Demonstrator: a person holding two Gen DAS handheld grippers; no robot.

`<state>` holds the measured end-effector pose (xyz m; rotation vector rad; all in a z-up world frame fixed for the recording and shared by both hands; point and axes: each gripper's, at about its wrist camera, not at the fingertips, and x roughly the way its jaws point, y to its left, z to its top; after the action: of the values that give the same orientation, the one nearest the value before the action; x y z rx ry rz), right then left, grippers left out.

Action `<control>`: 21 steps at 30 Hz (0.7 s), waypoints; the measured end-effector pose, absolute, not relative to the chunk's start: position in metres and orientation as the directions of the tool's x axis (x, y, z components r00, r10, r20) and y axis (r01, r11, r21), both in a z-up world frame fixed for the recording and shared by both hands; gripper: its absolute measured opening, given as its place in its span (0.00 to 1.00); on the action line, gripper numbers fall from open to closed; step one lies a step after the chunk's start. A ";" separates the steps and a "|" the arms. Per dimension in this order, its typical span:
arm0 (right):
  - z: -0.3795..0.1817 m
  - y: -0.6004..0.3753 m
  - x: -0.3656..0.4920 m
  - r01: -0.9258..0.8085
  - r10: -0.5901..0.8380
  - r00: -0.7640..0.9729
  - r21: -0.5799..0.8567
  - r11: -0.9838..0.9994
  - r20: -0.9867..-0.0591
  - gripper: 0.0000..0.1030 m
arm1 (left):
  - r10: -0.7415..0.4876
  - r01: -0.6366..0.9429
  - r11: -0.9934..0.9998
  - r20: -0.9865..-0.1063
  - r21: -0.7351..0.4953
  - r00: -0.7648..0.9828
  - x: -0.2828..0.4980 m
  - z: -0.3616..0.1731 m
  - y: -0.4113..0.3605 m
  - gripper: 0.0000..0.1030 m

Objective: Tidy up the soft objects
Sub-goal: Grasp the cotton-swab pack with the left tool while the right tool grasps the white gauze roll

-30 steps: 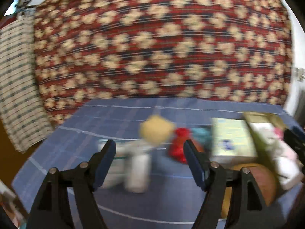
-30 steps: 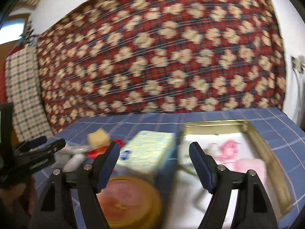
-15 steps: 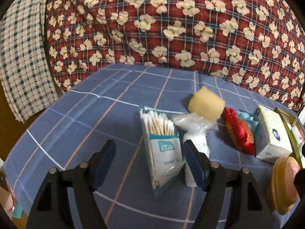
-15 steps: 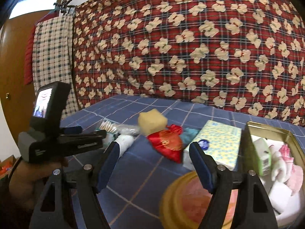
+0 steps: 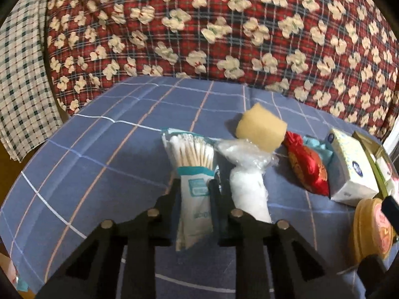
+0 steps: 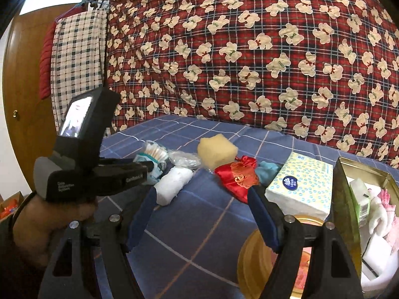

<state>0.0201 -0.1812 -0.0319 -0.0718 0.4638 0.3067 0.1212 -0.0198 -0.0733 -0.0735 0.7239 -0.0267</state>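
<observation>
A plastic pack of cotton swabs (image 5: 192, 154) lies on the blue checked cloth (image 5: 99, 164). My left gripper (image 5: 195, 186) is closing on its lower half, and the pads press its sides. From the right wrist view, the left gripper (image 6: 149, 168) reaches the swab pack (image 6: 154, 152) from the left. Beside the pack lie a white bag of cotton (image 5: 247, 189), a yellow sponge (image 5: 261, 129), a red satin pouch (image 5: 308, 169) and a teal cloth (image 5: 321, 147). My right gripper (image 6: 202, 193) hovers open above the cloth, in front of the pouch (image 6: 237, 177), with nothing between its fingers.
A tissue pack (image 6: 301, 184) stands right of the pouch. A gold tin (image 6: 341, 199) at the far right holds several soft white and pink items. A round gold lid (image 6: 251, 256) lies under my right gripper. A red patterned quilt (image 6: 249, 49) backs the surface.
The left gripper came forward and down over the swab pack, then its jaws shut on the pack. The right gripper swung left, away from the tin, and stayed open.
</observation>
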 end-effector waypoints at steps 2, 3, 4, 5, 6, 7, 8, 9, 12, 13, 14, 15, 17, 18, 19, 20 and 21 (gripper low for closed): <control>-0.032 -0.177 0.022 -0.312 0.277 0.846 -0.003 0.950 -0.455 0.75 | -0.034 -0.014 0.997 -0.644 -0.069 0.764 0.118 -0.071 -0.018 0.18; -0.033 -0.174 0.023 -0.317 0.278 0.844 -0.007 0.948 -0.459 0.75 | -0.021 -0.027 0.997 -0.632 -0.066 0.775 0.115 -0.069 -0.015 0.18; -0.033 -0.171 0.025 -0.322 0.280 0.840 -0.011 0.947 -0.464 0.75 | -0.012 -0.038 0.997 -0.623 -0.066 0.782 0.113 -0.068 -0.013 0.18; -0.034 -0.165 0.028 -0.323 0.277 0.837 -0.018 0.946 -0.472 0.75 | -0.001 -0.051 0.996 -0.614 -0.067 0.789 0.112 -0.067 -0.009 0.18; -0.034 -0.161 0.031 -0.326 0.276 0.832 -0.021 0.945 -0.480 0.75 | 0.012 -0.067 0.995 -0.607 -0.068 0.794 0.112 -0.065 -0.005 0.18; -0.035 -0.158 0.033 -0.327 0.276 0.830 -0.023 0.945 -0.486 0.75 | 0.011 -0.070 0.995 -0.610 -0.074 0.792 0.112 -0.065 0.000 0.18; -0.036 -0.151 0.039 -0.325 0.267 0.824 -0.031 0.945 -0.500 0.75 | 0.008 -0.073 0.994 -0.614 -0.082 0.790 0.114 -0.066 0.004 0.18; -0.037 -0.147 0.042 -0.328 0.266 0.820 -0.034 0.944 -0.507 0.75 | 0.011 -0.081 0.993 -0.616 -0.086 0.787 0.115 -0.066 0.007 0.18; -0.042 -0.133 0.061 -0.330 0.267 0.792 -0.016 0.944 -0.548 0.75 | 0.023 -0.099 0.991 -0.616 -0.089 0.788 0.116 -0.068 0.011 0.18; -0.044 -0.130 0.068 -0.331 0.274 0.780 0.001 0.944 -0.563 0.75 | 0.025 -0.100 0.991 -0.618 -0.087 0.786 0.116 -0.069 0.011 0.18; -0.045 -0.127 0.073 -0.328 0.273 0.774 0.008 0.945 -0.571 0.75 | 0.018 -0.098 0.991 -0.622 -0.095 0.783 0.116 -0.070 0.012 0.18; -0.047 -0.122 0.080 -0.320 0.262 0.768 0.004 0.947 -0.584 0.75 | 0.014 -0.101 0.989 -0.620 -0.106 0.785 0.116 -0.070 0.014 0.18; -0.050 -0.117 0.090 -0.314 0.251 0.757 0.000 0.949 -0.604 0.75 | 0.018 -0.108 0.988 -0.617 -0.109 0.787 0.115 -0.070 0.018 0.19; -0.052 -0.115 0.097 -0.300 0.236 0.751 -0.001 0.954 -0.617 0.75 | 0.015 -0.110 0.987 -0.619 -0.115 0.785 0.116 -0.070 0.020 0.19; -0.054 -0.115 0.102 -0.288 0.226 0.743 0.003 0.958 -0.631 0.75 | 0.012 -0.112 0.986 -0.621 -0.121 0.784 0.116 -0.070 0.021 0.19; -0.056 -0.116 0.106 -0.284 0.230 0.734 0.019 0.959 -0.638 0.75 | 0.005 -0.111 0.985 -0.623 -0.131 0.782 0.117 -0.071 0.023 0.19; -0.057 -0.117 0.111 -0.280 0.234 0.727 0.032 0.960 -0.645 0.75 | 0.001 -0.108 0.985 -0.624 -0.133 0.781 0.117 -0.071 0.023 0.19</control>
<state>0.1108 -0.1168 -0.0567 -0.0687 0.7015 0.2831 0.1170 0.0225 -0.0712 -0.1646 0.6726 0.0591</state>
